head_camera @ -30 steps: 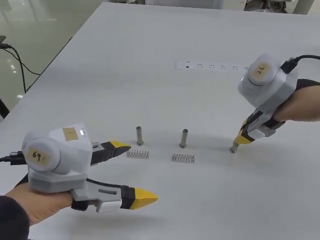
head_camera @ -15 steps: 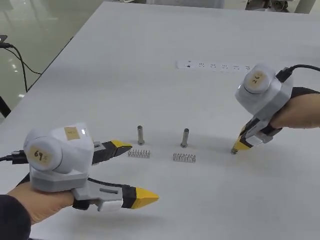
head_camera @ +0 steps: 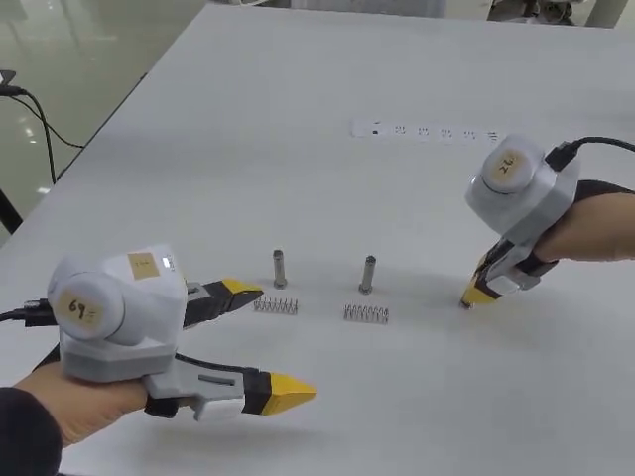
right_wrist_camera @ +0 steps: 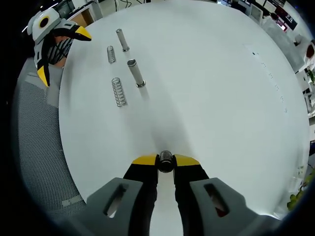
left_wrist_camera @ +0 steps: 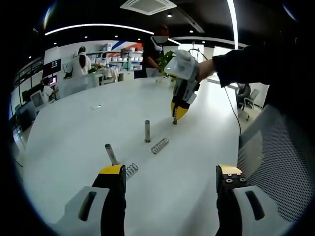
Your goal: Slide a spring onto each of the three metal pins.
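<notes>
On the white desk (head_camera: 298, 149), 2 metal pins stand upright: the left pin (head_camera: 279, 268) and the middle pin (head_camera: 368, 274). Just in front of each, a loose spring lies on its side: the left spring (head_camera: 274, 305) and the middle spring (head_camera: 365, 313). Each is near its pin but not touching it. At the right, the right gripper (head_camera: 474, 297) points down with its yellow tips at the desk surface. The right gripper view shows its jaws closed almost together on a 3rd spring (right_wrist_camera: 166, 161), seen end-on between the tips. Whether a pin sits inside that coil I cannot tell. The left gripper (head_camera: 268, 340) hovers over the near left part of the desk, jaws spread wide and holding nothing, aimed toward the left pin. A white power strip (head_camera: 427, 131) lies farther back.
</notes>
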Motion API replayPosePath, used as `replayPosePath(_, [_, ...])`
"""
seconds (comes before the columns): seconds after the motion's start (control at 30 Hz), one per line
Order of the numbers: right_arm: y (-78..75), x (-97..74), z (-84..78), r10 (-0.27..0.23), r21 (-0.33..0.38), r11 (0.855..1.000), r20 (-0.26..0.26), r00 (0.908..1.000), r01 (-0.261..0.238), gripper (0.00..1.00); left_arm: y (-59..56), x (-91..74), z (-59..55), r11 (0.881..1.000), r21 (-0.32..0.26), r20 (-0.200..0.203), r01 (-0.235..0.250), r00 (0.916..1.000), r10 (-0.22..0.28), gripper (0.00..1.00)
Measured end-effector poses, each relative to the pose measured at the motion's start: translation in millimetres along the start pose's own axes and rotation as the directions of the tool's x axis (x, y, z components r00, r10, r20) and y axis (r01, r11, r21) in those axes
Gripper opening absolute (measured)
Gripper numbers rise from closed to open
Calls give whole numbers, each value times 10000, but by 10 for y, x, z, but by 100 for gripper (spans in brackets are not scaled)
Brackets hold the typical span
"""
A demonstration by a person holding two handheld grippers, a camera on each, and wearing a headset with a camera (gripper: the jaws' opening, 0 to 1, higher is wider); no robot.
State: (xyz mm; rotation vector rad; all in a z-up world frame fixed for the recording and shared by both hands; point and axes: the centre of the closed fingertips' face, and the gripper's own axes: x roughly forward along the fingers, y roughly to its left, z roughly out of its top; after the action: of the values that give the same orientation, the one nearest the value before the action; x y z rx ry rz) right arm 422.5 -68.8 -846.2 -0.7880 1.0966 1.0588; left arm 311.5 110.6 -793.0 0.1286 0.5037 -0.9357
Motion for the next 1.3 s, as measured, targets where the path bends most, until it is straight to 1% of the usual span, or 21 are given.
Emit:
replayPosePath(0.17, [18,11,-17,41,-55,10000,-27,10000,-41,15,1,-1,-3,10000,0,-16,6,10000,-6,74])
replayPosePath(0.27, [24,10,-2,37,-63,10000,89,10000,-36,17,-1,-3,-1,10000,13,-20,3,10000,-3,73])
replayPosePath(0.6, [13,-52,27,5,-65,10000,346,9994,-2,20,-1,-1,9,10000,23,-11,4,10000,-4,73])
replayPosePath(0.9, [-9,-154,101,-238,-305,9992,574,9981,255,24,-2,-6,15,10000,38,12,-3,10000,2,73])
replayPosePath(1.07, [-9,-234,189,-370,-532,9977,785,9962,412,24,-3,-3,13,10000,48,6,3,10000,-3,73])
replayPosePath(1.3, [5,-303,284,-484,-798,9952,978,9940,563,24,-7,-4,16,10000,42,10,-5,10000,5,73])
